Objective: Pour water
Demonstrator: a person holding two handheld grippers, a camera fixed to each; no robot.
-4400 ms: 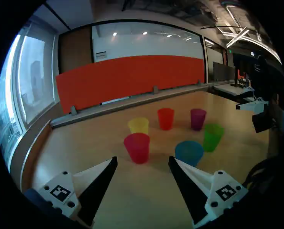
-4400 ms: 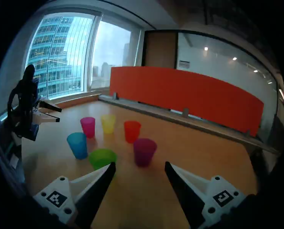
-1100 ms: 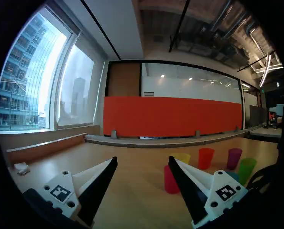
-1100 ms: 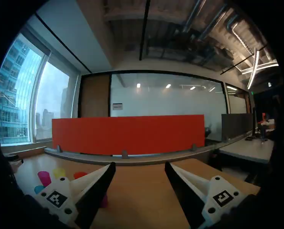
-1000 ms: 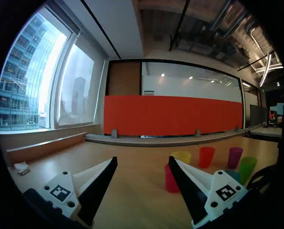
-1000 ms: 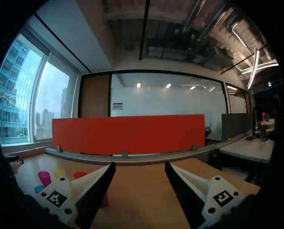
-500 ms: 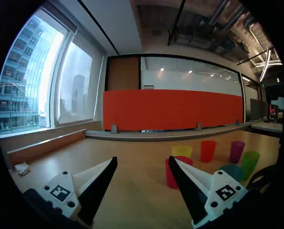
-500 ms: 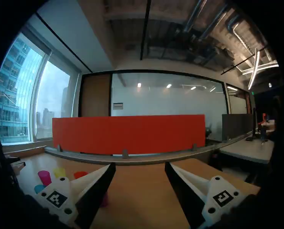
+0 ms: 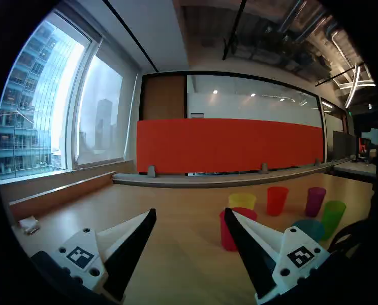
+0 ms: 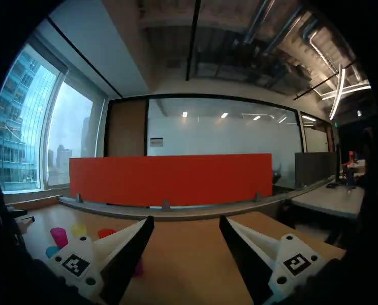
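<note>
Counter (image 9: 179,201) holds six cups, one each, red cup (image 9: 225,234), yellow cup (image 9: 242,200), orange cup (image 9: 277,200), purple cup (image 9: 316,201), green cup (image 9: 334,216), blue cup (image 9: 311,225), ahead-right of left hand-held gripper (image 9: 189,211); it and right hand-held gripper (image 10: 185,218) spread wide, empty.

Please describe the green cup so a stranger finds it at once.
On the wooden table before the orange wall panel stand coloured plastic cups. The green plastic cup is rightmost in the left gripper view, the only green one.

Six upright plastic cups cluster on the bench (image 9: 138,198) ahead-right of the left gripper (image 9: 189,210) jaws: red cup (image 9: 228,235) nearest, yellow (image 9: 242,200), orange (image 9: 277,200), purple (image 9: 316,201), green (image 9: 334,217), blue (image 9: 306,227).
</note>
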